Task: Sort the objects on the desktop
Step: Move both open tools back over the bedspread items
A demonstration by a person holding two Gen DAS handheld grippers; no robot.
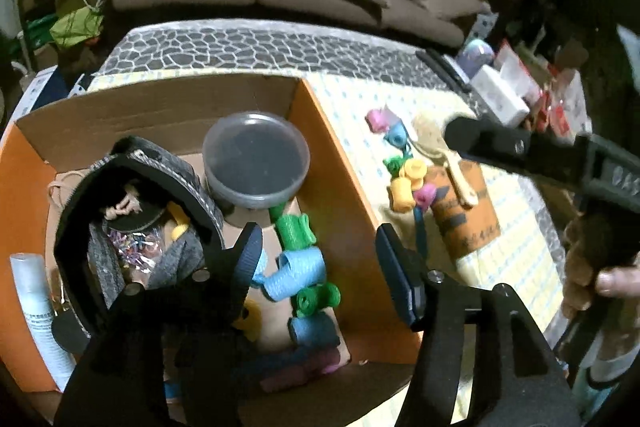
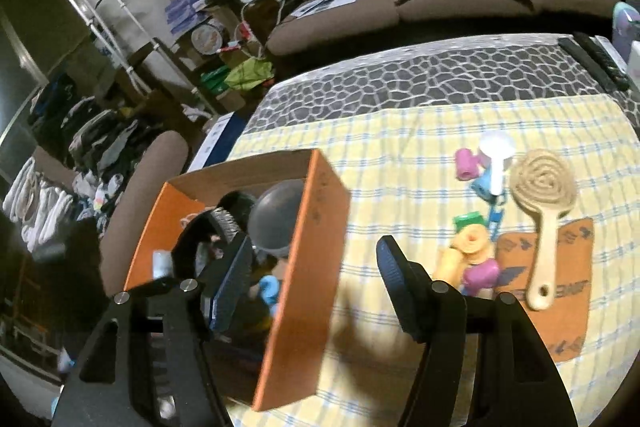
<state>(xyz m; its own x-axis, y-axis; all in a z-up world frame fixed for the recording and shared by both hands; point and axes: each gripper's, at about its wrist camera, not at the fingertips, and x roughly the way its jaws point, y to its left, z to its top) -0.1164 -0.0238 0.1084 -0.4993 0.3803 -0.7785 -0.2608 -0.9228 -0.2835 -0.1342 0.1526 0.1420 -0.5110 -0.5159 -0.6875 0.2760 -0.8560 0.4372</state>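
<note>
Hair rollers: I see a loose pile of them (image 2: pixel 470 251) on the checked cloth to the right of the orange box (image 2: pixel 304 267), with more already inside the box (image 1: pixel 298 263), so I judge the sorting partly done.
Left gripper: mine (image 1: pixel 318 259) hangs over the box with its fingers apart and nothing between them; a blue roller lies just beyond them on the box floor.
Right gripper: I read it (image 2: pixel 312 271) as open and empty too, straddling the box's right wall, the roller pile further right.
Box contents: a grey lidded tub (image 1: pixel 256 157), a black pouch (image 1: pixel 136 227) and a white bottle (image 1: pixel 38 311) crowd the left and back, so free floor is scarce.
Risk, collision: both grippers work near the same wall; a careless swing could knock them together or shove the box across the surface.
Risk, pile: the rollers touch each other, so I could pinch two, or send round ones rolling toward the wooden brush (image 2: pixel 542 223) and white scoop (image 2: pixel 496 159).
Risk, drop: light rollers may bounce out off the tub lid.
</note>
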